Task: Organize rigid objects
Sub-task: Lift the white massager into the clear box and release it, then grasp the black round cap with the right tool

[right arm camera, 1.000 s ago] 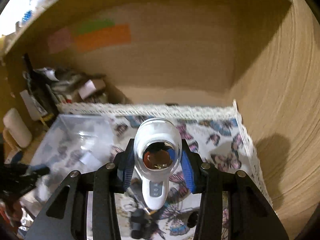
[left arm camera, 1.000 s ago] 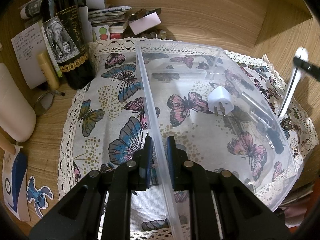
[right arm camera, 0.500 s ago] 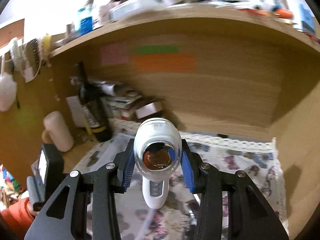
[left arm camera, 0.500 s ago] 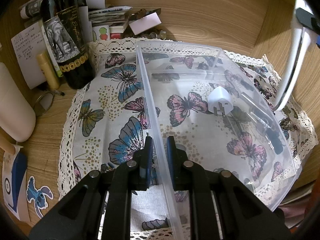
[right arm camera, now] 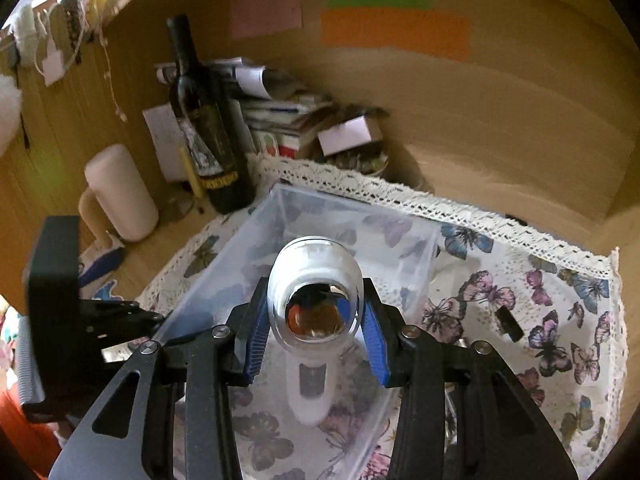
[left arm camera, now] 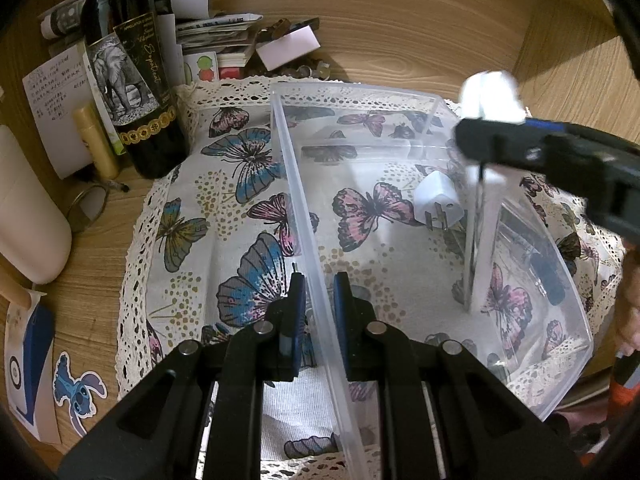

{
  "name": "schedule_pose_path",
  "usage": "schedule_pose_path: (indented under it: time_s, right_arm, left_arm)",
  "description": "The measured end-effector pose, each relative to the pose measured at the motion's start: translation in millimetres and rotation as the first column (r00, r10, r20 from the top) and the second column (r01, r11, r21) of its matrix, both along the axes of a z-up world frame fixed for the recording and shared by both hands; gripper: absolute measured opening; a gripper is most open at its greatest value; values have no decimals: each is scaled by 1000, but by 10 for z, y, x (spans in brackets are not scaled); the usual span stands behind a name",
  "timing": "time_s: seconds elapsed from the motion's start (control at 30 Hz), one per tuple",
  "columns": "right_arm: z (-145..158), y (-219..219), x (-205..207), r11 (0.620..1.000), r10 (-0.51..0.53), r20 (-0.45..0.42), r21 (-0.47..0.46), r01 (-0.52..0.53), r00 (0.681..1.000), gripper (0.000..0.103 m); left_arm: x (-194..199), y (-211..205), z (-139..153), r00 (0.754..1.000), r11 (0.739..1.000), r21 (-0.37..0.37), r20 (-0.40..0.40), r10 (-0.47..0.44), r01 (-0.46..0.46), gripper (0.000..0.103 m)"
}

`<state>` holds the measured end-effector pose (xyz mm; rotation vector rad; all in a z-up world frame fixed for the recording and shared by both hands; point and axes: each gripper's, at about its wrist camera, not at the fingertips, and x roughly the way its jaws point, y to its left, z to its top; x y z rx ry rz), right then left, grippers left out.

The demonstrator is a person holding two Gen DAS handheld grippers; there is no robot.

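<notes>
Directly above the clear bin (right arm camera: 224,280), the right gripper (right arm camera: 316,330) is clamping a white handheld device (right arm camera: 314,320), handle hanging down, while the left gripper (left arm camera: 318,304) is pinching the bin's wall.

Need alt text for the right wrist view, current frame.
The right gripper grips a white handheld device with a shiny round face, holding it over a clear plastic bin on a butterfly-print cloth. The left gripper grips the bin's left wall; a dark wine bottle and stacked papers stand behind.
</notes>
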<state>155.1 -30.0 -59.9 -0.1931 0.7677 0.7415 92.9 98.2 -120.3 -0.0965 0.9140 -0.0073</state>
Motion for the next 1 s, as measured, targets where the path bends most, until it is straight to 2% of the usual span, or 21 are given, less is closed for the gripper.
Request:
schedule_pose_path:
  time_s: [0.37,0.63,0.87,1.0]
  right_arm:
    - [-241,272,209,995,37,-93,-90,-45,995,39]
    - [-75,149,135,998,25,-25,-64,-27,999,40]
    - [57,-235,78,997,-59,50,-53,61,997,55]
    - [125,-560,67,987,-150,84,-54,155,985,62]
  left_arm:
    - [-7,-12,1,1000,1000,-1,1,-1,1,14]
    - [3,-26,18,1000,1000,0,3,-5,5,14]
    - [5,-30,19,1000,1000,-1,3,-4,4,14]
    - [2,-25,17,1000,1000,0,4,-4,4,14]
